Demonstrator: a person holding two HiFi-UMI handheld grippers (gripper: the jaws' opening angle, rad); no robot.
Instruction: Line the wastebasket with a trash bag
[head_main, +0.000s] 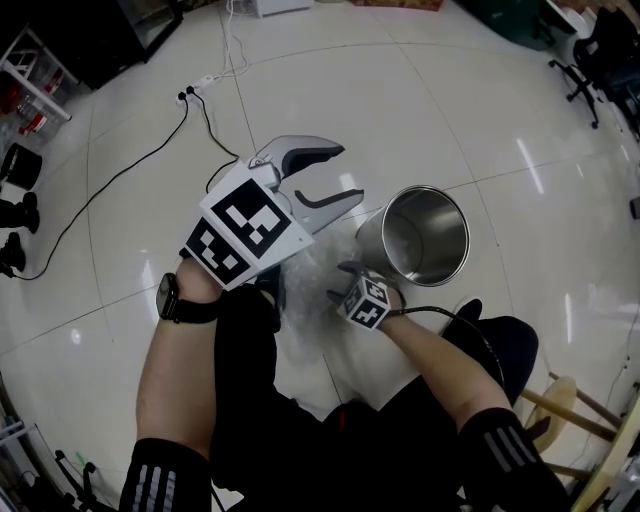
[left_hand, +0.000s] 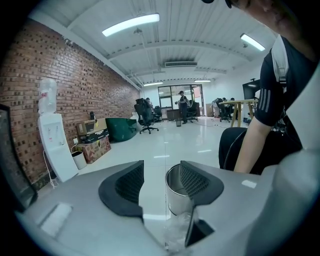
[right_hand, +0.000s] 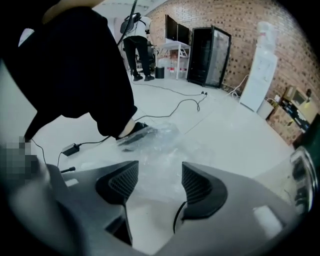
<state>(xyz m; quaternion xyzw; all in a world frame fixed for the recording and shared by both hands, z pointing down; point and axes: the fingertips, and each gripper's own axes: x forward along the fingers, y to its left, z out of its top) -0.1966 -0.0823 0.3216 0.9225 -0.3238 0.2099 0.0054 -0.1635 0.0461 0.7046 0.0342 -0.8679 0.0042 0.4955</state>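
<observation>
A round steel wastebasket (head_main: 420, 235) stands on the white tiled floor, its open mouth empty and bare. A crumpled clear trash bag (head_main: 312, 268) lies on the floor just left of it, by my feet. My left gripper (head_main: 345, 175) hovers above the bag, open and empty; in the left gripper view the wastebasket (left_hand: 176, 192) shows between its jaws, past the left gripper (left_hand: 161, 172), with the bag (left_hand: 177, 232) below. My right gripper (head_main: 340, 282) is low over the bag, open. Ahead of the right gripper (right_hand: 160, 177) the bag (right_hand: 155, 145) lies on the floor, not pinched.
A black cable (head_main: 120, 185) and a power strip (head_main: 195, 88) lie on the floor at the far left. A wooden stool (head_main: 560, 400) is at my right. A black shoe (right_hand: 132, 131) rests at the bag's edge. A water dispenser (left_hand: 55, 145) stands by the brick wall.
</observation>
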